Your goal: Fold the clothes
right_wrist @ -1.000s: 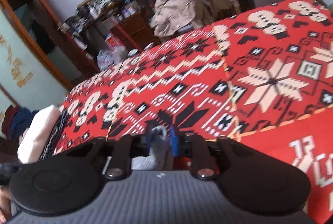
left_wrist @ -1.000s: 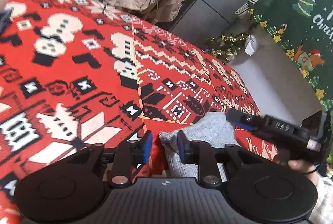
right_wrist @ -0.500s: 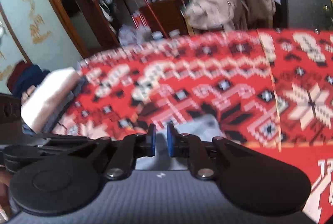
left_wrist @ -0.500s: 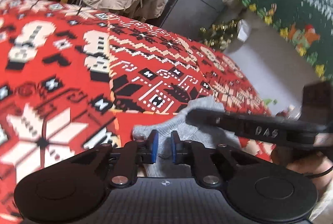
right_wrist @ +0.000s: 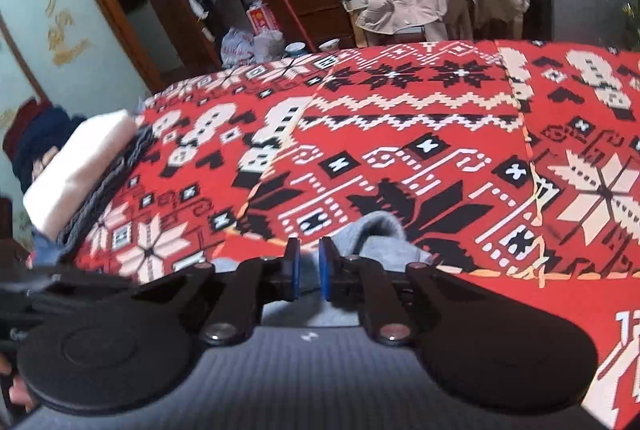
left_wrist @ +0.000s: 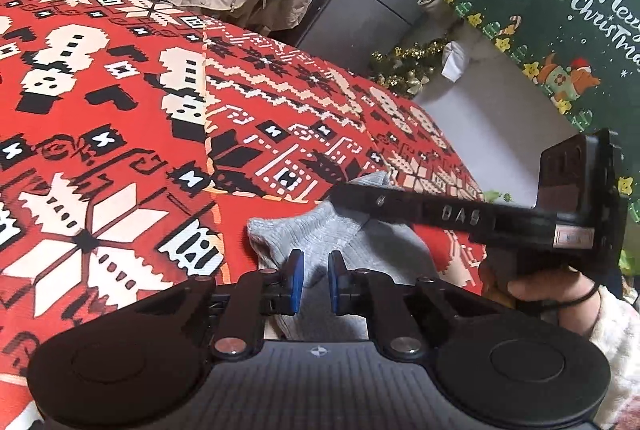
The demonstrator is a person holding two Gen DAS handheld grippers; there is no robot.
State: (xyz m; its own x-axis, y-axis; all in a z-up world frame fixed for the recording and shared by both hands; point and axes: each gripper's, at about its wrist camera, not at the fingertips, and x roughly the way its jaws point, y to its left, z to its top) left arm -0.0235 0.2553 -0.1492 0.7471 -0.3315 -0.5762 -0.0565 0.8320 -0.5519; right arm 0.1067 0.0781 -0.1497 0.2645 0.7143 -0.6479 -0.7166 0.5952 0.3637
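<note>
We see a small grey knitted garment [left_wrist: 320,234] lying on the red patterned cloth [left_wrist: 120,134] that covers the desk, near its front edge. The left gripper [left_wrist: 313,280] has just been closing; its blue pads stand narrow with a fold of the grey fabric between them, pinched. From the right wrist view the right gripper [right_wrist: 308,268] has likewise been closing and is narrow on the same garment's other end. In the left view the right gripper's black body crosses above the garment, held by a hand [left_wrist: 560,294] in a white fleecy sleeve.
</note>
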